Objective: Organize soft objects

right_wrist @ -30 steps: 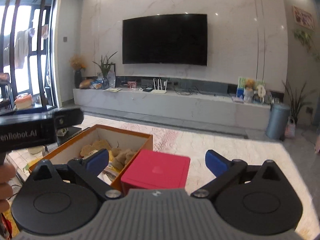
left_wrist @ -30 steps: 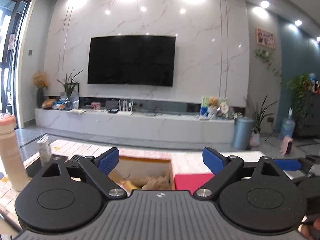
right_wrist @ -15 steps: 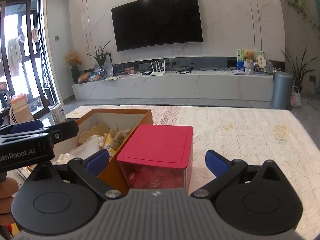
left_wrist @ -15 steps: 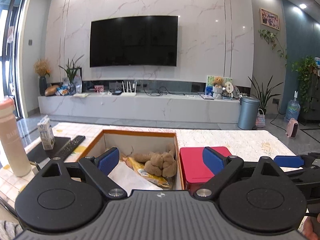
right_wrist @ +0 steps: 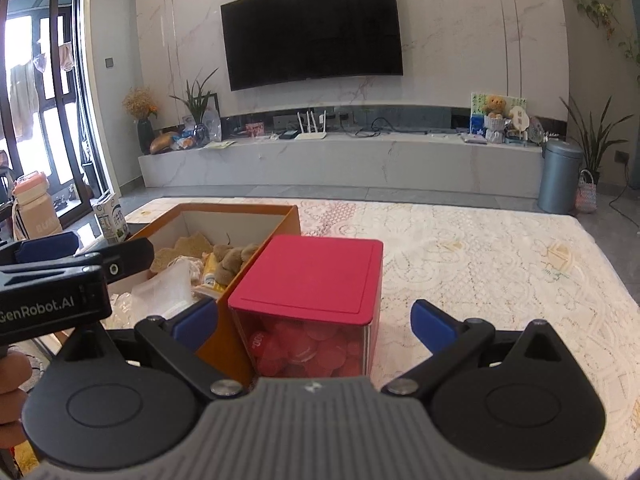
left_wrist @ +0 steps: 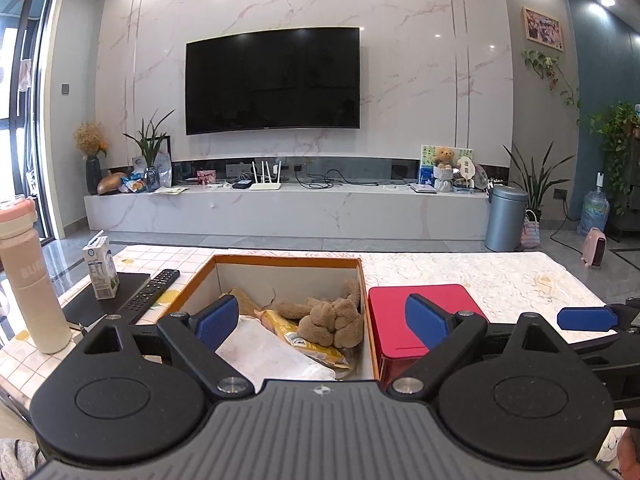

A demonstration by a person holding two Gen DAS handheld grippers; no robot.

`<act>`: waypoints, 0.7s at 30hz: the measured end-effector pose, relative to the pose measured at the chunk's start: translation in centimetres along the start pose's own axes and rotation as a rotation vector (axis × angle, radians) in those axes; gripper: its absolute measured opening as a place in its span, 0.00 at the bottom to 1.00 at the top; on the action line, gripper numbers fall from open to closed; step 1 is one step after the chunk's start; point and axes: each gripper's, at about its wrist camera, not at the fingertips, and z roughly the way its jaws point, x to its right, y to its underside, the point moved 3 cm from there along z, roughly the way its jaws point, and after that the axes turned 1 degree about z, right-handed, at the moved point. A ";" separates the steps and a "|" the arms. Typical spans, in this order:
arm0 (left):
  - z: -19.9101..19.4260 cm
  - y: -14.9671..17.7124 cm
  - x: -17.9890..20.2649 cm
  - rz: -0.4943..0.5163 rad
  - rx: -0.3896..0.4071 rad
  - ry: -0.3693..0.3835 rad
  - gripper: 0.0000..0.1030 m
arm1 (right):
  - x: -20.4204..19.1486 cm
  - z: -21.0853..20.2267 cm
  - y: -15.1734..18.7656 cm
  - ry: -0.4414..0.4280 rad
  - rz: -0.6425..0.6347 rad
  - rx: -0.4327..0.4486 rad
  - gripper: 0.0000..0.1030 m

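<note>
Both claws spread & empty: left gripper (left_wrist: 322, 322), body marked "GenRobot.AI" in the right wrist view, over the orange box (left_wrist: 288, 261) w/ a brown plush bear (left_wrist: 328, 318) inside, right gripper (right_wrist: 314, 322) facing the red-lidded box (right_wrist: 312, 276) touching the orange box's right side.

Left gripper (left_wrist: 322, 322): black linkage arms, blue pads on fingertips (left_wrist: 218, 317), two round black discs, silver pivot screws, grey ribbed housing with small white logo. Right gripper (right_wrist: 316, 326): same build, black links, blue pads, silver screws, grey ribbed body. Left unit seen from right wrist view: black side bar, white "GenRobot.AI" lettering.
</note>
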 end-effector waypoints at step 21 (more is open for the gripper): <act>0.2 -0.1 0.3 -0.003 -0.036 -0.005 1.00 | 0.0 0.0 0.2 0.018 -0.007 -0.011 0.98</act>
